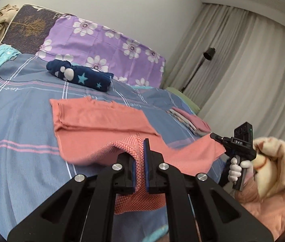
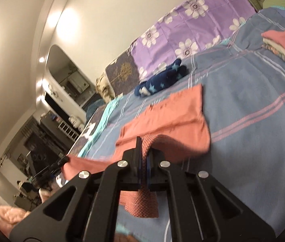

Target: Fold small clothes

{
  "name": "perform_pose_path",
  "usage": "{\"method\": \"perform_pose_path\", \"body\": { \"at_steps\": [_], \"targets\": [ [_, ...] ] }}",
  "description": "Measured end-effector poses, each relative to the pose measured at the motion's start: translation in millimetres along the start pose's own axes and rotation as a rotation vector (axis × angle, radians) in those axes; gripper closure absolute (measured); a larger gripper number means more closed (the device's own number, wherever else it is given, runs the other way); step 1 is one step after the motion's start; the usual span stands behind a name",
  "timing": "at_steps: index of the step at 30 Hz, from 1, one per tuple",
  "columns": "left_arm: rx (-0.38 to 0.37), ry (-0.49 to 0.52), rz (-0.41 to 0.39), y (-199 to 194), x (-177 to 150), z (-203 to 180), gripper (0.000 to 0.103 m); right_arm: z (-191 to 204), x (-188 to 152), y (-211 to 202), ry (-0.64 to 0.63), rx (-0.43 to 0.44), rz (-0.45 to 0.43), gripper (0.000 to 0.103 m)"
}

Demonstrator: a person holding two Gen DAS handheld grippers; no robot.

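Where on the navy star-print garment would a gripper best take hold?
Probably the near right end of the navy star-print garment. It lies bunched lengthwise on the striped bedspread, and that end shows a free folded edge facing the grippers, so approach low from the front.

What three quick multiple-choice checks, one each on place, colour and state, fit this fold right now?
1. Where is the navy star garment?
A. on the folded stack
B. on the bed beyond the coral garment
C. in a gripper

2. What colour is the floral pillow?
A. purple
B. green
C. red

3. What are the grippers doing?
A. both open
B. only the left holds cloth
C. both shut on the coral garment

Answers:
1 B, it lies past the coral cloth, near the pillow.
2 A, purple with white flowers.
3 C, the left gripper and right gripper each pinch its ribbed hem.
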State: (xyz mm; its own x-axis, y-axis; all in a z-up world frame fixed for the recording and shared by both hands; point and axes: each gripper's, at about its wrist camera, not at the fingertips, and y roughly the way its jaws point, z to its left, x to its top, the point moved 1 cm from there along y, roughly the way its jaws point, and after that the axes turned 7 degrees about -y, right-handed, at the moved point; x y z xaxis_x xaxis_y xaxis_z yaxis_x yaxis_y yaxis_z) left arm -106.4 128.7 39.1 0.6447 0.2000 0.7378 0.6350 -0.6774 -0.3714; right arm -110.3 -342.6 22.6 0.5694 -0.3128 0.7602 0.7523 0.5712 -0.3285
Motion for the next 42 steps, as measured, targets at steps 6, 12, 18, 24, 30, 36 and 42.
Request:
{"method": "perform_pose_path", "body": {
  "at_steps": [6,12,18,24,30,36,42],
  "targets": [
    [0.062,0.017,-0.020,23.4,33.3,8.2,0.097,-13.3,34.0,37.3,-0.013,-0.044,-0.027,0.099],
    [0.109,0.012,-0.013,61.7,73.0,30.8,0.097,-30.3,67.9,84.6,-0.038,-0.072,0.006,0.099],
    [0.209,-0.048,0.047,136.8,110.5,82.9,0.096,-61.0,92.5,146.8,-0.044,-0.115,0.045,0.098],
    [0.383,-0.114,0.169,208.9,91.2,147.4,0.095,-118.9,70.6,230.4,0.031,-0.204,0.217,0.098],
    [0.360,-0.169,0.156,203.7,77.9,163.4,0.084,-135.6,51.3,233.8,0.064,-0.183,0.254,0.091],
    [0.350,-0.169,0.141,178.2,73.9,150.5,0.081,-108.1,46.0,209.6,-0.043,-0.162,0.281,0.077],
    [0.352,-0.168,0.188,176.8,64.2,151.0,0.101,-104.4,39.4,199.1,-0.052,-0.156,0.292,0.095]
  ]
}}
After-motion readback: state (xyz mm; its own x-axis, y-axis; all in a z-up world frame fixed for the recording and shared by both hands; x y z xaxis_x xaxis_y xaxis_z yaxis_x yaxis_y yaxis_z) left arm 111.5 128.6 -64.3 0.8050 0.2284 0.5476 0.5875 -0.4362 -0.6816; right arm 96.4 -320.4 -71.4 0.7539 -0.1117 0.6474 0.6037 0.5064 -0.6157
